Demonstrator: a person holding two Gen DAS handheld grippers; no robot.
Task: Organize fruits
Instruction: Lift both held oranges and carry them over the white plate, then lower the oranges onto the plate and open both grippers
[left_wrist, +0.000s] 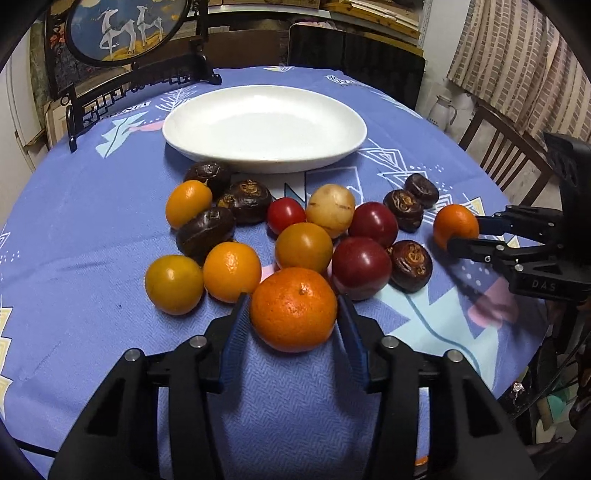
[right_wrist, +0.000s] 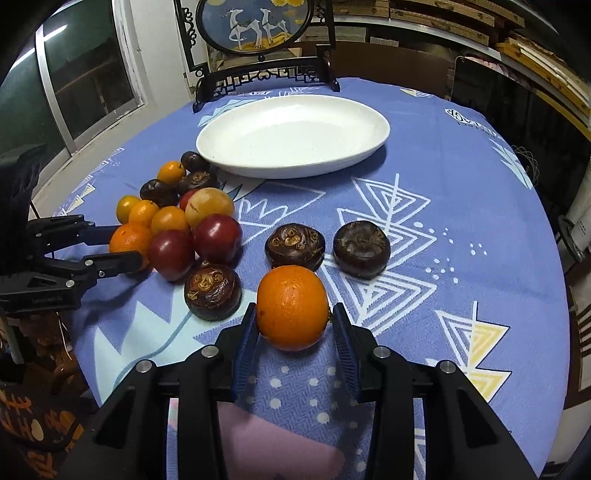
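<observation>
A white oval plate (left_wrist: 207, 122) lies empty at the back of the blue tablecloth; it also shows in the right wrist view (right_wrist: 354, 110). A cluster of fruit lies in front of it: small oranges, red plums (left_wrist: 360, 271), a yellow fruit (left_wrist: 330, 209) and dark brown water chestnuts (left_wrist: 410, 265). My left gripper (left_wrist: 293, 308) has its jaws around a large orange (left_wrist: 293, 308) on the cloth, pads at its sides. My right gripper (right_wrist: 293, 317) has its jaws around another orange (right_wrist: 291, 306), apart from the cluster; that gripper also shows in the left wrist view (left_wrist: 461, 230).
A dark carved stand with an oval deer picture (right_wrist: 255, 26) stands behind the plate. Wooden chairs (left_wrist: 506, 147) sit past the table's right edge. A window (right_wrist: 85, 74) is at the left. Two water chestnuts (right_wrist: 361, 253) lie just ahead of the right gripper.
</observation>
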